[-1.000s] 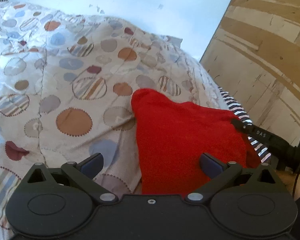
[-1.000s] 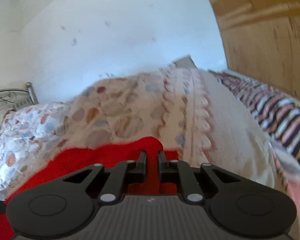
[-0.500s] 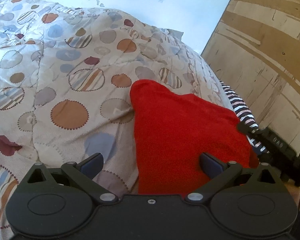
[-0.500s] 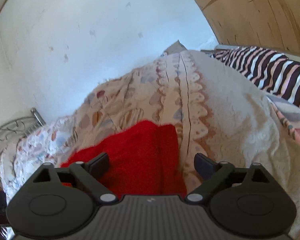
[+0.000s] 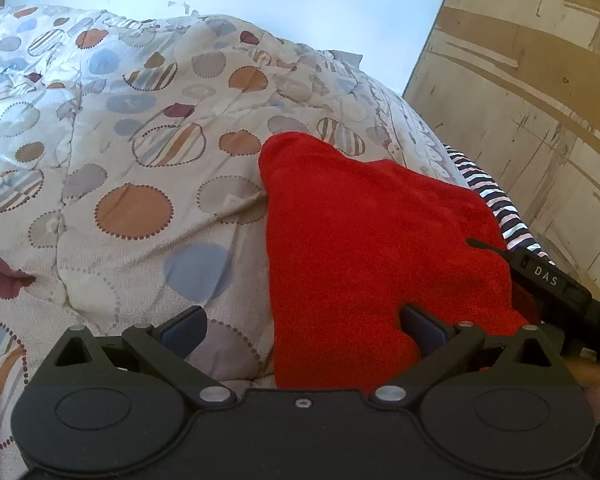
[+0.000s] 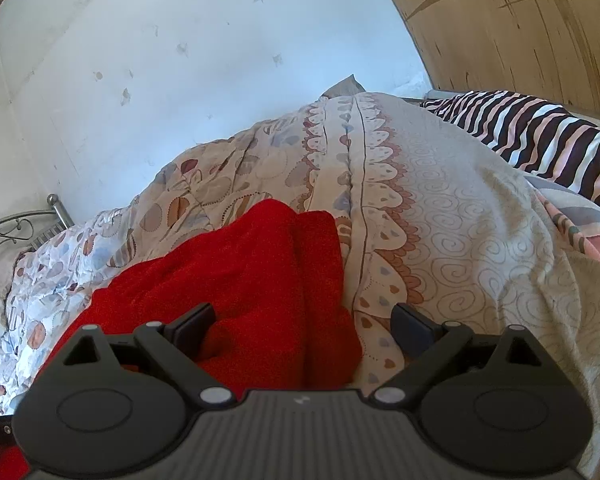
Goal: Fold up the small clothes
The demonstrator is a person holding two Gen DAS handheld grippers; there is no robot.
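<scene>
A: Where's the red cloth [image 5: 364, 240]?
B: Lying on the patterned quilt [image 5: 132, 168], w/ a raised corner at its far end. Left cam shows it right of centre; right cam has it low and left, w/ a lengthwise crease.
A: Left gripper [image 5: 302, 326]?
B: Jaws wide apart, gripping nothing. One finger sits over the quilt, the other over the red cloth's near edge.
A: Right gripper [image 6: 304, 322]?
B: Also spread wide. It has just been opening. The cloth's right edge lies btwn the fingers, but the pads aren't pressing on it. In the left cam its black finger pokes in from the right, over the cloth.
A: Anything else?
B: Striped fabric [image 6: 540, 136] beside the quilt, by a wooden panel [image 5: 520, 80]. Pale wall [image 6: 200, 60] behind, metal bed frame [image 6: 24, 228] far left.
</scene>
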